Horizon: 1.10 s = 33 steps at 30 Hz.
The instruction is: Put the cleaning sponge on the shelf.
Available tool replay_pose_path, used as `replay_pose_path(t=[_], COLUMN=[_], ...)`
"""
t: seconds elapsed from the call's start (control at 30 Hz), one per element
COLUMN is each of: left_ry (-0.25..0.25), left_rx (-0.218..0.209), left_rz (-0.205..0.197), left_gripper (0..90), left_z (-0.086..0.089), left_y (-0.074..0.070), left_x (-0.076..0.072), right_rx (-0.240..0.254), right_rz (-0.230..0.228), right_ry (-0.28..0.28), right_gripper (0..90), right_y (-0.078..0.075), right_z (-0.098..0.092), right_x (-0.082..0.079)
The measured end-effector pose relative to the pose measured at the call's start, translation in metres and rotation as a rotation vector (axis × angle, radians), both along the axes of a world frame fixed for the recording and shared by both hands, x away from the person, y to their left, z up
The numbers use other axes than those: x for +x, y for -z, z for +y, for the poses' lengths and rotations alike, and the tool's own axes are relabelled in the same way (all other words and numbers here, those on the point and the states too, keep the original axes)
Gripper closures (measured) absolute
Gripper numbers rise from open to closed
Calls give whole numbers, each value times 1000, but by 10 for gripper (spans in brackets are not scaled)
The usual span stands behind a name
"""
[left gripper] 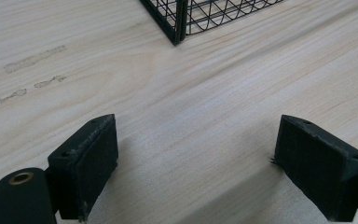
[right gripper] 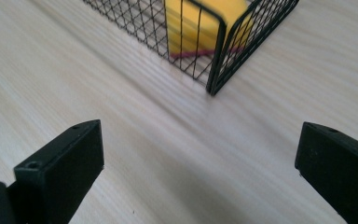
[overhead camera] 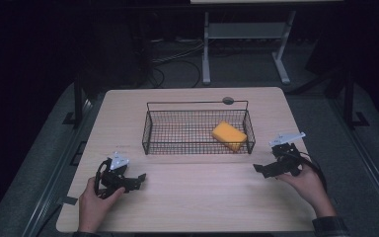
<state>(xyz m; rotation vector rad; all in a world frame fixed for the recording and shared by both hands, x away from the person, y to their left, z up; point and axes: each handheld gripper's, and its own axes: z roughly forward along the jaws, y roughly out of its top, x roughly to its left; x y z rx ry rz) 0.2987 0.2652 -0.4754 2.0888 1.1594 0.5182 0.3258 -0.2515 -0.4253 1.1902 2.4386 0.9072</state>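
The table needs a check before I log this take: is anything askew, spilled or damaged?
Nothing spilled or broken. The yellow sponge lies askew in the wire basket, at its right end. The tabletop has a few scuff marks left of the basket's corner.

A wire basket point(overhead camera: 197, 129) is sitting at the middle of the table point(overhead camera: 192, 202), toward its far edge, and a sponge point(overhead camera: 229, 136) is lying inside the basket at its right end, against the near wall. The left gripper point(overhead camera: 131, 181) is resting near the table's left front, before the basket's left corner point(left gripper: 177, 23), while the right gripper point(overhead camera: 269, 169) is lying to the right, before the basket's right corner point(right gripper: 216, 56). Both grippers are standing well apart from each other and clear of the basket, with bare tabletop between them.
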Motion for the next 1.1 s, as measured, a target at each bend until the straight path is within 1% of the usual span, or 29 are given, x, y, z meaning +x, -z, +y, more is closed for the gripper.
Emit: replay_pose_path(t=[0.1,0.13,0.2,0.23,0.33,0.4,0.53,0.67,0.8,0.9,1.0,1.1], left_ry=[0,0,0,0,-1,1,-2,-1,-2,-1,-1,-2], left_rx=[0,0,0,0,-2,2,0,0,0,0,0,0], left_rz=[0,0,0,0,0,1,0,1,1,0,1,0], left_gripper=[126,126,126,126,126,126,126,126,126,126,126,126], left_z=[0,0,0,0,0,0,0,0,0,0,0,0], left_y=[0,0,0,0,0,0,0,0,0,0,0,0], left_x=[0,0,0,0,0,0,0,0,0,0,0,0], right_rx=[-3,-11,-8,1,21,29,-6,3,-6,10,39,47], right_rz=[-16,-28,-47,-60,-69,-55,-63,-68,-54,-52,-47,-53], right_ry=[-2,9,32,47,70,67,78,95,94,95,97,98], right_gripper=[10,10,10,10,10,10,10,9,0,0,0,0], right_y=[10,13,19,21,28,32,41,47,53,55,57,58], right_z=[-2,-3,-7,-8,-13,-15,-17,-20,-21,-22,-24,-24], right_x=[-9,-12,-17,-20,-27,-32,-41,-48,-51,-52,-53,-54])
